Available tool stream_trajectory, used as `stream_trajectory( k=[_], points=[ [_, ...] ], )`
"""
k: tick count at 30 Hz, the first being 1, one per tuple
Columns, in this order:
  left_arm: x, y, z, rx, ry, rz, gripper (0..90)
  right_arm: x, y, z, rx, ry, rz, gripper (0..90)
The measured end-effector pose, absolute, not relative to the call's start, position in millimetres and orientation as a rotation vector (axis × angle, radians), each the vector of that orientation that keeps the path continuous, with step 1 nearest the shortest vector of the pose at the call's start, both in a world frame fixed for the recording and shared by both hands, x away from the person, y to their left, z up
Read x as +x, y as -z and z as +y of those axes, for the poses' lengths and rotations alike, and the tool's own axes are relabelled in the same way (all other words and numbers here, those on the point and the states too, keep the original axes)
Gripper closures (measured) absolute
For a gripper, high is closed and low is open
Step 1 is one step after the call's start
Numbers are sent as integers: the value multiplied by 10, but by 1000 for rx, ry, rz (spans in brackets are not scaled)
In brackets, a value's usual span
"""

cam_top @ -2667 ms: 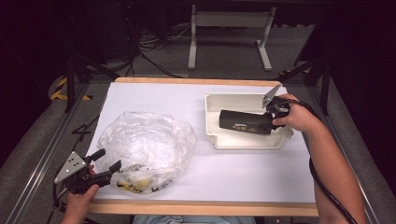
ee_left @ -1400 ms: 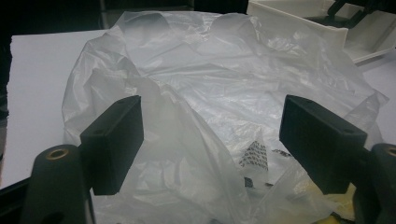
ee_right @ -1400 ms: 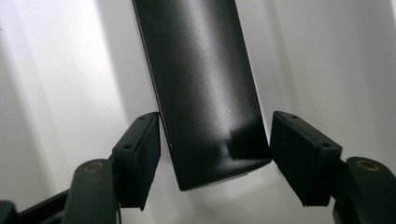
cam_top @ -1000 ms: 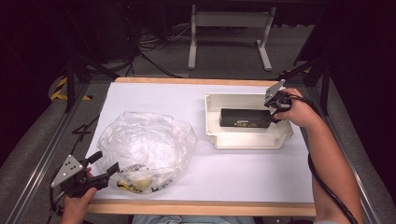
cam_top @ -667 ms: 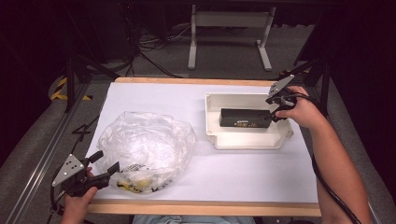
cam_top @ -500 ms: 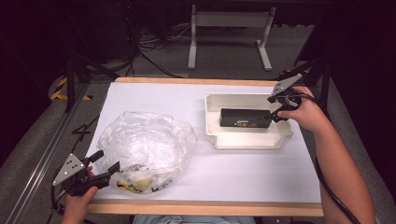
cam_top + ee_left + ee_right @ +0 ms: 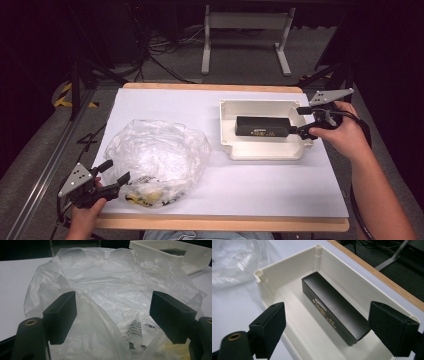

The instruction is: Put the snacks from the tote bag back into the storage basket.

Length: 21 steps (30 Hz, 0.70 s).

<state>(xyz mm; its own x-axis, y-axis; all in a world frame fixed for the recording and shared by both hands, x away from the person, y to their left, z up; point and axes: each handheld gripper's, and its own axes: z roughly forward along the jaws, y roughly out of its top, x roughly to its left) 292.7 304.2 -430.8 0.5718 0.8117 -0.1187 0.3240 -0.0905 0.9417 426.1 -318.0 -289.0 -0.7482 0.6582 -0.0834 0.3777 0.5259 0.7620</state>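
Note:
A black oblong box point(image 7: 262, 126) with gold print lies in a cream plastic tray point(image 7: 265, 152) at the right of the table. My right gripper point(image 7: 301, 120) hovers open at the tray's right rim, apart from the box's right end. In the right gripper view the box point(image 7: 334, 307) lies lengthwise in the tray point(image 7: 287, 267), ahead of my open right gripper point(image 7: 329, 325). At the front left, my left gripper point(image 7: 112, 172) stands open against a crumpled clear plastic bag point(image 7: 155, 157). In the left gripper view, folds of the bag point(image 7: 112, 285) lie between the spread jaws of my left gripper point(image 7: 112, 312).
White paper point(image 7: 260, 190) covers the wooden table. Something yellow with black print point(image 7: 145, 195) shows inside the bag near its front edge. Beyond the bag, the left gripper view shows the tray point(image 7: 195, 257). Dark floor, cables and a metal stand point(image 7: 245, 30) lie behind the table.
My right gripper has drawn back to the right and up from the box's end to the tray's right rim. The box stays in the tray. The left gripper has barely shifted.

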Motion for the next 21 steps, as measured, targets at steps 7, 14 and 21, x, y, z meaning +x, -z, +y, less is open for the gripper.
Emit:
stream_trajectory(
  k=[7, 14, 21],
  points=[
    [2943, 4311, 3041, 1670, -533, 960, 227, 3979, 2964, -3176, 897, -1145, 2348, 157],
    [2950, 4311, 3037, 1673, -533, 952, 227, 3778, 3058, -3116, 897, -1253, 2312, 147],
    [2951, 4311, 3034, 1672, -533, 952, 227, 3665, 3173, -3058, 760, -1368, 2312, 141]
  ],
)
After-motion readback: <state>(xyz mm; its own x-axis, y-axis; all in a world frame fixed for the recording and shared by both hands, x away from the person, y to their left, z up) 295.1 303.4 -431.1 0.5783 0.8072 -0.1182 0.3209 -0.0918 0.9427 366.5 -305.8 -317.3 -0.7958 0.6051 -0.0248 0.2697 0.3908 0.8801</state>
